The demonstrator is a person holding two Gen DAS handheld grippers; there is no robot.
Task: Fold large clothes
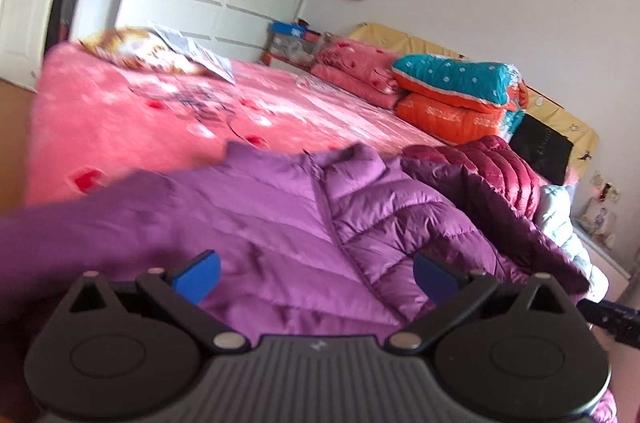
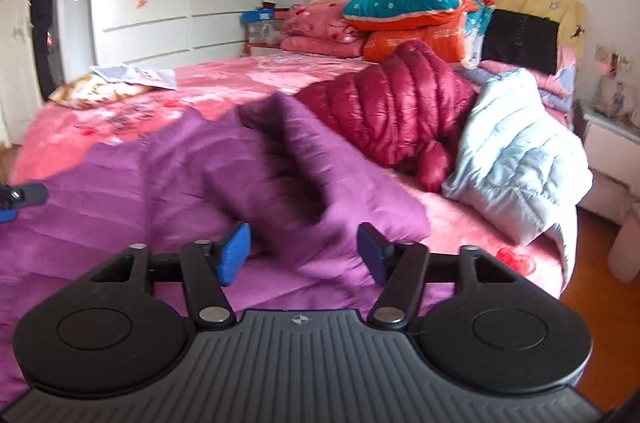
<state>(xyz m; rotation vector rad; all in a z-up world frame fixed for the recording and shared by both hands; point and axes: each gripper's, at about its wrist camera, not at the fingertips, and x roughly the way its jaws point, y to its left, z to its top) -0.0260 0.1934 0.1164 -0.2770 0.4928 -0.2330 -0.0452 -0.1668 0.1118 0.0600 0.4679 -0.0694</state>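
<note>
Lying spread on the pink bed (image 1: pixel 120 119), the purple down jacket (image 1: pixel 280 207) sits below the left claw (image 1: pixel 316 277) and right claw (image 2: pixel 304 253); both stand apart, gripping nothing.

Legible text: one item
Orange folded quilt (image 1: pixel 448 117), stacked under a teal one at the head of the bed: white repeated lettering "GOOD LUCK". Print on the black cushion (image 2: pixel 520 39) is too faint to read.

Left claw (image 1: pixel 316 277), right claw (image 2: pixel 304 253): black linkages, blue pads, silver rivets, ribbed grey housing.
</note>
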